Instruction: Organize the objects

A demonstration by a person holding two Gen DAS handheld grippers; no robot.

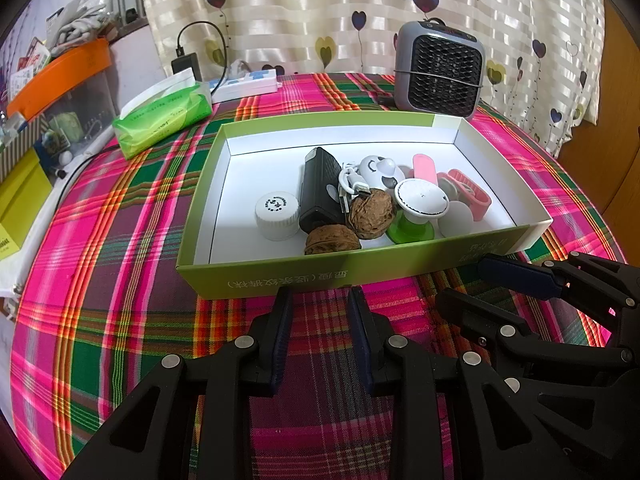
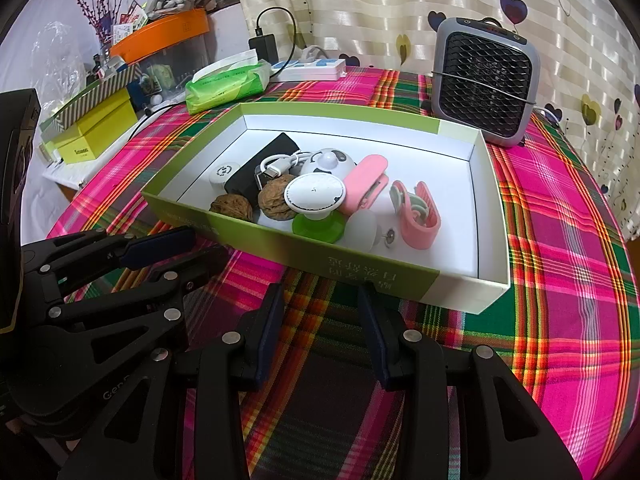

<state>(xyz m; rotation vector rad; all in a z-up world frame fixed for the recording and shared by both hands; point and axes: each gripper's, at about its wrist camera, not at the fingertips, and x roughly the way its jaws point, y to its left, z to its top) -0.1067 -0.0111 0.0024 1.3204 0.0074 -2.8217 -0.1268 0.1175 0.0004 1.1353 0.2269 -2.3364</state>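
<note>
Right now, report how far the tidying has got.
Done: the small items sit together in the green box: the white cap, black case, two walnuts, the pink clip. In hand: nothing; the left gripper and right gripper hover open before the box. Left: no loose item shows on the plaid cloth, so it looks nearly finished.

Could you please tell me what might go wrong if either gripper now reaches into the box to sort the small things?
The two brown walnuts lean against the black rectangular power bank, so lifting one may roll the other. The white coiled cable drapes over neighbours and could drag them. The shallow green cardboard box may slide on the plaid tablecloth.
</note>
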